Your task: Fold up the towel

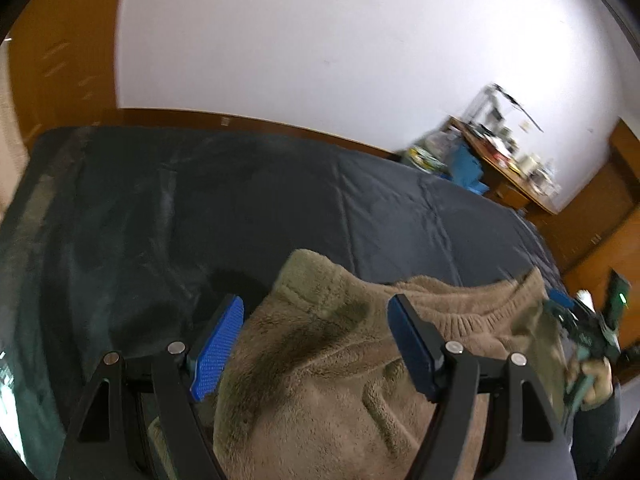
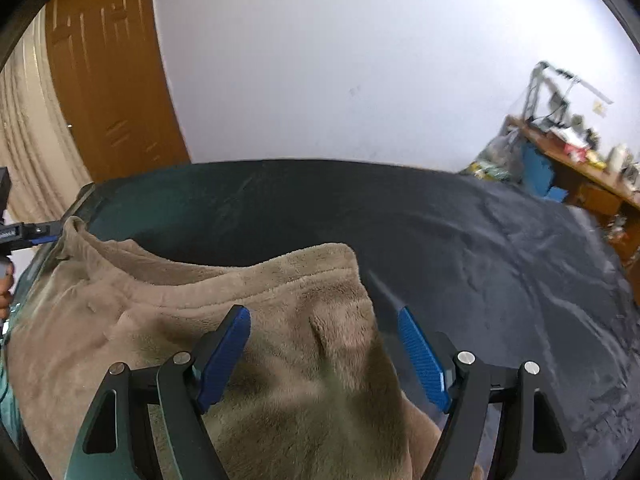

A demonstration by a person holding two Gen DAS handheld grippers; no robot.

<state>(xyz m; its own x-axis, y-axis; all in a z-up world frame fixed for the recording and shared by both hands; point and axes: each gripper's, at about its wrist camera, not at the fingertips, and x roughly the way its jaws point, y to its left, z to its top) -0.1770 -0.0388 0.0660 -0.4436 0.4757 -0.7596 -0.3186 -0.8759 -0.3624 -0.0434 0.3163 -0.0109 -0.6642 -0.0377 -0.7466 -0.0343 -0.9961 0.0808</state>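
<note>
Your towel point(image 1: 320, 360) lies rumpled on the dark bed point(image 1: 200, 220), with no neat fold showing yet, so most of the job is left. Your left claw point(image 1: 316, 344) and right claw point(image 2: 324, 356) both stand wide open over its near corners, gripping nothing; the corners still need pinching.

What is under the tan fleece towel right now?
The fluffy tan fleece towel lies rumpled on a dark blue-grey bedspread, which shows all around its far edge. Whatever sits directly beneath the towel's bunched middle is covered and cannot be seen.
</note>
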